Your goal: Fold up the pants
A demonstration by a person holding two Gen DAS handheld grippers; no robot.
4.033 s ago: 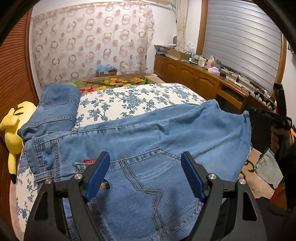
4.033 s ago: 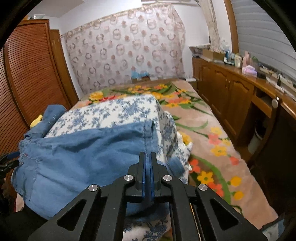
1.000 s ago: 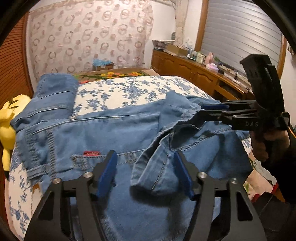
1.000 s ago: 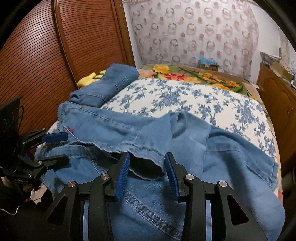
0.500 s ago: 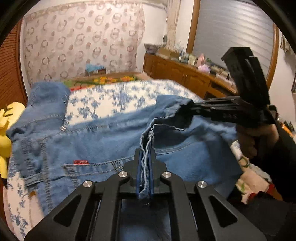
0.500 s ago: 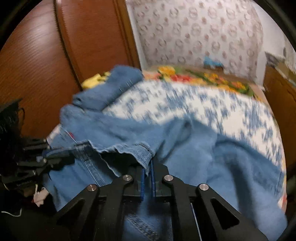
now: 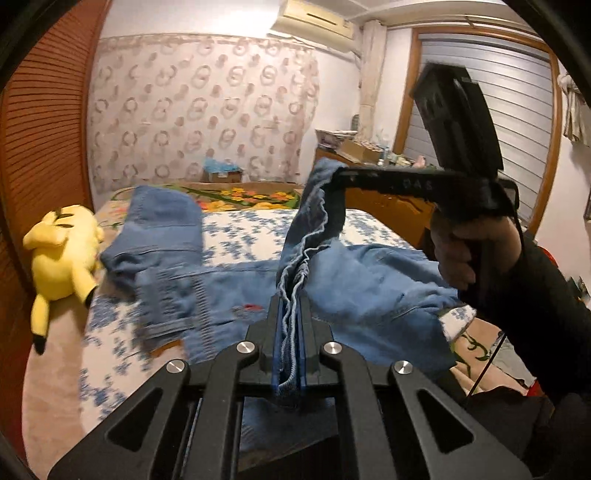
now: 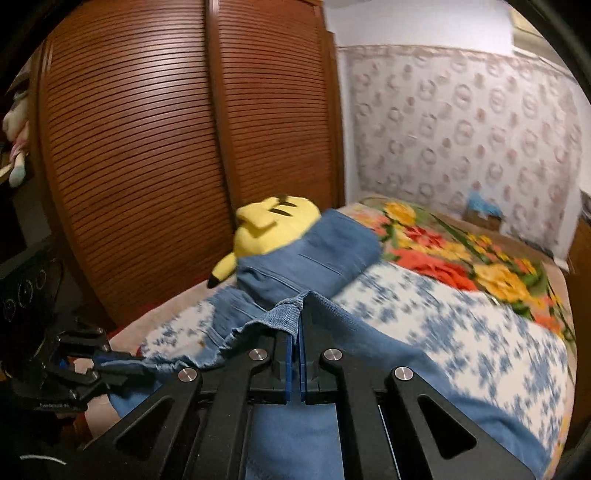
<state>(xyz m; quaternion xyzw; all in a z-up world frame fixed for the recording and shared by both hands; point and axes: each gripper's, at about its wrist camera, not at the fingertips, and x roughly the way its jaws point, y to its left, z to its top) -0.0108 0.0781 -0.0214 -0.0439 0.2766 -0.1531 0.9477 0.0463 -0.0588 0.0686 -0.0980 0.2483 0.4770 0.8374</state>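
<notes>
Two grippers have the same frayed hem of the jeans (image 7: pixel 369 280) pinched between them; the left gripper (image 7: pixel 290 354) has its jaws clamped tight on a bunched strip of denim edge, and the right gripper (image 8: pixel 294 354) has its jaws squeezed together on the hem corner that pokes up just past the blue pads. From the left wrist view, the right gripper (image 7: pixel 338 177) sits higher, with the hem stretched up to it in a wavy line; the person's hand (image 7: pixel 461 251) grips its handle, dark sleeve behind. The rest of the jeans lies spread on the bed (image 7: pixel 243 229), over a blue-flowered white quilt; blurry, so details are mushy.

Around it: a second folded pair of jeans (image 7: pixel 162 221) sits further back on the bed, right next to a yellow plush toy (image 7: pixel 61 254) lying against the brown slatted wardrobe doors (image 8: pixel 140 147); a bright floral blanket (image 8: pixel 461 254) covers the far end. A ring-patterned curtain (image 7: pixel 199 114) hangs behind, a wooden dresser (image 7: pixel 388 203) cluttered with stuff runs along the right, and an air conditioner (image 7: pixel 314 18) is up top.
</notes>
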